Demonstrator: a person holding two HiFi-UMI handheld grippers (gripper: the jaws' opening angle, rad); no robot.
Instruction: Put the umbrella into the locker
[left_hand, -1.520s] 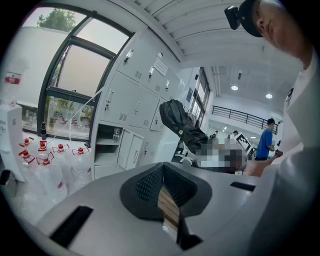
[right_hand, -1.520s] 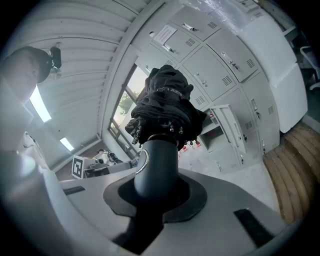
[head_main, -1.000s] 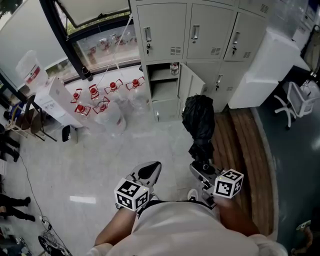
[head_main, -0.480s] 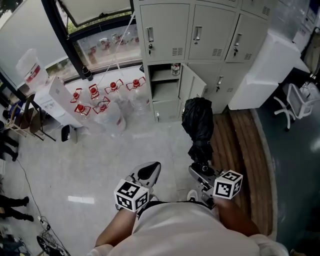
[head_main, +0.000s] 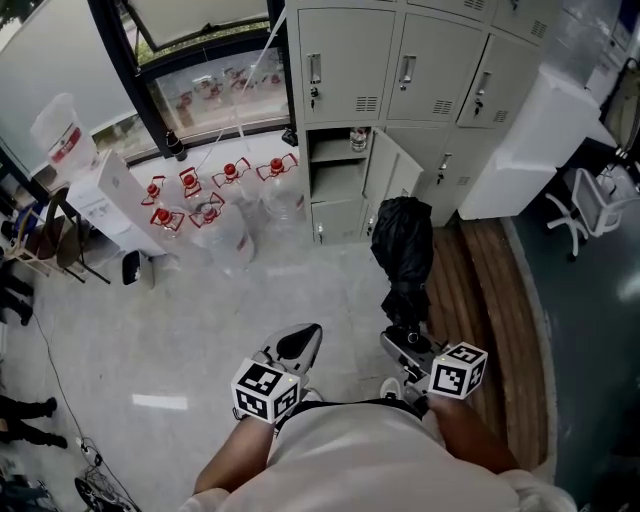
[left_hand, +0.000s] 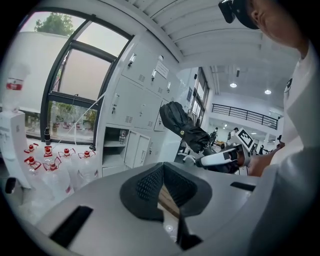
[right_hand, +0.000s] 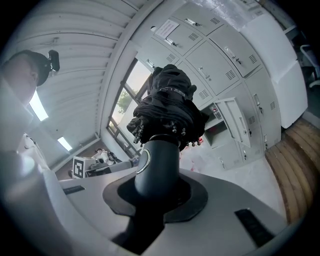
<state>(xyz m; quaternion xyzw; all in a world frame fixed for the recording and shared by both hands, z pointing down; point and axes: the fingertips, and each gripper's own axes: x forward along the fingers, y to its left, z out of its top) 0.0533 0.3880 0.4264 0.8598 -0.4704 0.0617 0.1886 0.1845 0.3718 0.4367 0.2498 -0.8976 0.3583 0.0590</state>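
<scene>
Carry step: right gripper (head_main: 405, 345) is clamped on the handle of the folded umbrella (head_main: 402, 245), held in the air near the open locker (head_main: 333, 185), not yet inside. Left gripper (head_main: 297, 346) has jaws together, empty. Next: bring it fwd & aim the tip into the compartment.

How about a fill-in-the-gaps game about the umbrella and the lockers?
The folded umbrella is coloured ____. The claw gripping its handle is the ____ one. The left claw holds ____. The water jugs near the open locker have ____ caps.
Missing words: black, right, nothing, red.
</scene>
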